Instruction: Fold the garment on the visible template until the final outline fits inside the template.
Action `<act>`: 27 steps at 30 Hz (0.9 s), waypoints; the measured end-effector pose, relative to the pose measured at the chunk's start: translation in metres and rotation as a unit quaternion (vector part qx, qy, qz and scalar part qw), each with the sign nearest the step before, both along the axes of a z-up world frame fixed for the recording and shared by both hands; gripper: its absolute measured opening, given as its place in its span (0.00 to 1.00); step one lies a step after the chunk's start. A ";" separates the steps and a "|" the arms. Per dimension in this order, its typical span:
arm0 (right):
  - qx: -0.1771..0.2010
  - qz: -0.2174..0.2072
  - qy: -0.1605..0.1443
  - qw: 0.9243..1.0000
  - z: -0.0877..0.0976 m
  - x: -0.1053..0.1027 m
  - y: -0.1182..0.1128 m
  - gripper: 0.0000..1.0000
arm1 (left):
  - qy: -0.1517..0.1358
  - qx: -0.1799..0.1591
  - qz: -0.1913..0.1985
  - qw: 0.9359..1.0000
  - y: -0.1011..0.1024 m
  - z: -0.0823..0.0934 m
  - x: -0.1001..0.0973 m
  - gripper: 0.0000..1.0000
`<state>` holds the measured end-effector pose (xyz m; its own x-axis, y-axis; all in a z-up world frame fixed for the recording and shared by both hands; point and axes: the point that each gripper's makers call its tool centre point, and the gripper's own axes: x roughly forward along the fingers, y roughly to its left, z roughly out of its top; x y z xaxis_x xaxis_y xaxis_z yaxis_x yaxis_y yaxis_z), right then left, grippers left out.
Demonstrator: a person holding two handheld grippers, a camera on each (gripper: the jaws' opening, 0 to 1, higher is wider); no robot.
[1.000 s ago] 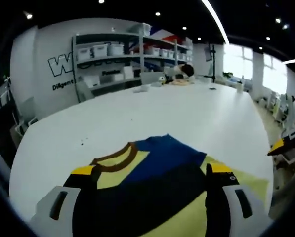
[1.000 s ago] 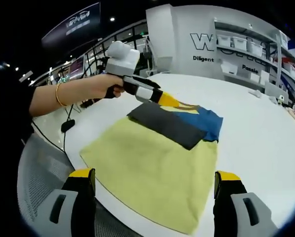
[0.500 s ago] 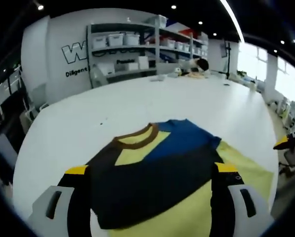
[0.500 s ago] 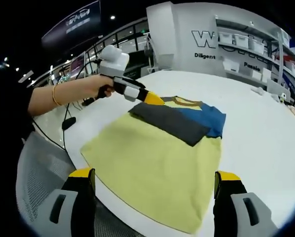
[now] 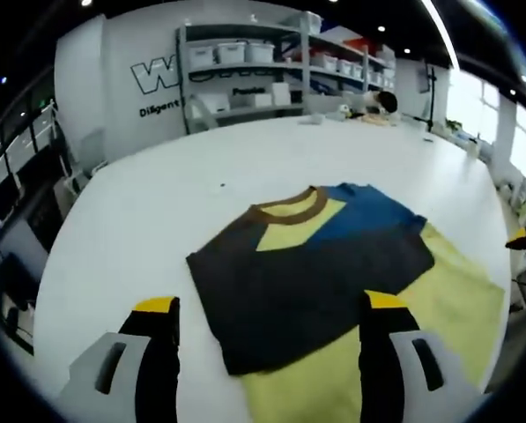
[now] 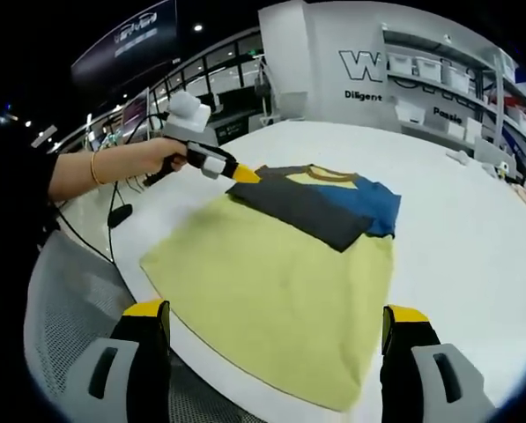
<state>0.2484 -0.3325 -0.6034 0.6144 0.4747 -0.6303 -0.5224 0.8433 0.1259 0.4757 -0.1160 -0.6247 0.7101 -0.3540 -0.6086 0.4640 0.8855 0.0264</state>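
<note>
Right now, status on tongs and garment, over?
Both tongs, left and right, open and empty. Garment flat on table, dark sleeve folded across the chest. Nothing in the way.

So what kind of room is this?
Probably a workshop or lab: a big white table, shelves of storage bins, and lettering on the wall. A T-shirt lies on the table.

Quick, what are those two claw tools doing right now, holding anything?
Left gripper: open, holding nothing.
Right gripper: open, holding nothing.

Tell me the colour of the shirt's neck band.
Brown neck band, clearest in the left gripper view.
</note>
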 end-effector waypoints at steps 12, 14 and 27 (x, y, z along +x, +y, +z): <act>-0.007 -0.009 0.003 1.000 -0.004 0.000 -0.009 0.99 | 0.037 -0.019 0.030 0.999 0.028 -0.024 -0.008 0.46; -0.008 -0.012 0.002 1.000 -0.004 0.001 -0.010 0.99 | 0.042 -0.022 0.034 0.998 0.031 -0.028 -0.009 0.44; -0.014 -0.015 0.004 1.000 -0.007 0.001 -0.011 0.98 | 0.077 -0.039 0.054 0.995 0.039 -0.047 -0.018 0.21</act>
